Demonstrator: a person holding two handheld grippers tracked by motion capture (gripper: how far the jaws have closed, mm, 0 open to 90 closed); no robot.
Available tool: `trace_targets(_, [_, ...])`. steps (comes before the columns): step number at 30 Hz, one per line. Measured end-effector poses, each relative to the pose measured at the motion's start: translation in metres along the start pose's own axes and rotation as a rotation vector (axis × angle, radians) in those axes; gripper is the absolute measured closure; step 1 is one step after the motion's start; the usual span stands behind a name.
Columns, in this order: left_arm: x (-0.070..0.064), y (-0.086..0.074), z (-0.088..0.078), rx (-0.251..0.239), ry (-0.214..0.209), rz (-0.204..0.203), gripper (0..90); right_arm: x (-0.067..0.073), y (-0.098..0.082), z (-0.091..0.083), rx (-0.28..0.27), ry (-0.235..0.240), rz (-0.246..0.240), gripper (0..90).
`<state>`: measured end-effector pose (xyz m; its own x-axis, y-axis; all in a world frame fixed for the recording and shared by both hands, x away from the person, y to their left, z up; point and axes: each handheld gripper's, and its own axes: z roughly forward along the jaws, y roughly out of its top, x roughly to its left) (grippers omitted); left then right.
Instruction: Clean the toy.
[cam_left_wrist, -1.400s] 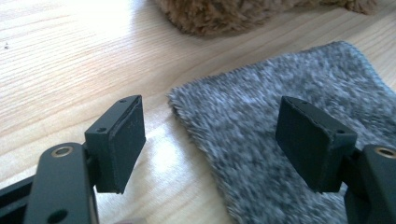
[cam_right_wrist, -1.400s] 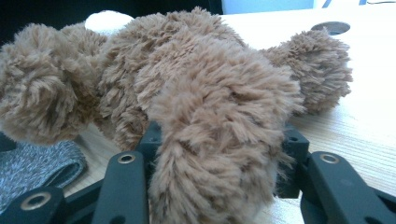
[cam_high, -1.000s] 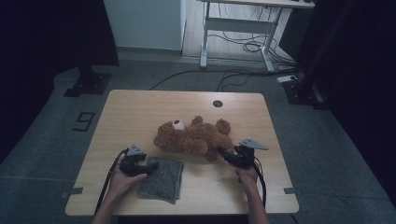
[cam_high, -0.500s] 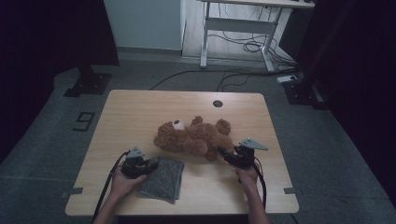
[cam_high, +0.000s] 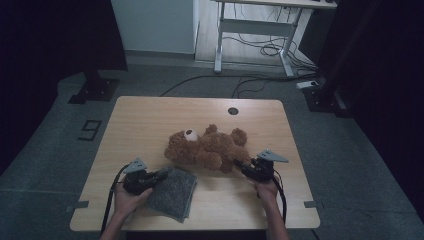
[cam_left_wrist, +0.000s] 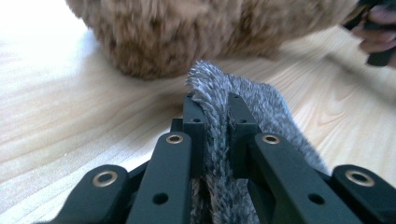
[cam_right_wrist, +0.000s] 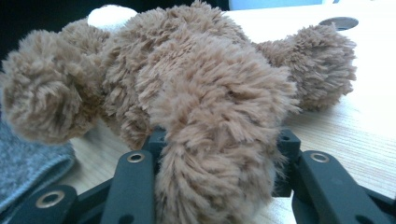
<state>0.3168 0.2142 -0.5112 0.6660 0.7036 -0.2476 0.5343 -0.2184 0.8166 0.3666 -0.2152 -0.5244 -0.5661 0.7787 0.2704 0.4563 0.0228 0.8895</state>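
Note:
A brown teddy bear (cam_high: 207, 147) lies on its back in the middle of the wooden table (cam_high: 150, 120). My right gripper (cam_high: 241, 167) is at the bear's near right end. In the right gripper view its jaws (cam_right_wrist: 219, 140) are shut on a furry leg of the bear (cam_right_wrist: 210, 93). A folded grey cloth (cam_high: 172, 192) lies near the front edge, left of the bear. My left gripper (cam_high: 161, 174) is shut on the cloth's far corner. The left gripper view shows that corner (cam_left_wrist: 215, 93) pinched between the jaws (cam_left_wrist: 217, 109), with the bear (cam_left_wrist: 187, 32) just beyond.
A round cable hole (cam_high: 233, 111) sits at the table's far edge. A white desk frame (cam_high: 255, 30) and floor cables (cam_high: 265, 50) stand beyond the table. The person's other hand (cam_left_wrist: 376, 32) appears at the upper right of the left gripper view.

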Motion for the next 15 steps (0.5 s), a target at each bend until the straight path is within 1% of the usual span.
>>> trace_targets(2, [-0.003, 0.002, -0.005, -0.024, -0.008, -0.002, 81.0, 0.000, -0.001, -0.002, -0.001, 0.007, -0.001, 56.9])
trace_targets(3, [-0.006, 0.005, -0.009, -0.046, -0.018, 0.000, 81.0, -0.001, -0.001, -0.002, 0.001, 0.010, -0.003, 56.9])
trace_targets(4, [-0.006, 0.005, -0.009, -0.046, -0.018, 0.000, 81.0, -0.001, -0.001, -0.002, 0.001, 0.010, -0.003, 56.9])
trace_targets(8, [-0.015, 0.015, -0.018, -0.090, -0.040, 0.018, 81.0, 0.000, -0.002, -0.004, 0.002, 0.016, -0.017, 57.4])
trace_targets(10, [-0.020, 0.020, -0.021, -0.114, -0.042, 0.029, 81.0, 0.000, -0.002, -0.006, 0.004, 0.020, -0.024, 57.5])
trace_targets(11, [-0.024, 0.027, -0.022, -0.138, -0.038, 0.046, 81.0, 0.001, -0.002, -0.007, 0.004, 0.024, -0.027, 57.5])
trace_targets(12, [-0.024, 0.027, -0.022, -0.138, -0.038, 0.046, 81.0, 0.001, -0.002, -0.007, 0.004, 0.024, -0.027, 57.5])
trace_targets(13, [-0.026, 0.032, -0.022, -0.151, -0.036, 0.049, 81.0, 0.000, -0.003, -0.007, 0.003, 0.028, -0.027, 57.5])
trace_targets(14, [-0.029, 0.041, -0.019, -0.176, -0.034, 0.054, 81.0, 0.000, -0.004, -0.007, 0.003, 0.032, -0.023, 57.5])
trace_targets(15, [-0.029, 0.041, -0.019, -0.176, -0.034, 0.054, 81.0, 0.000, -0.004, -0.007, 0.003, 0.032, -0.023, 57.5])
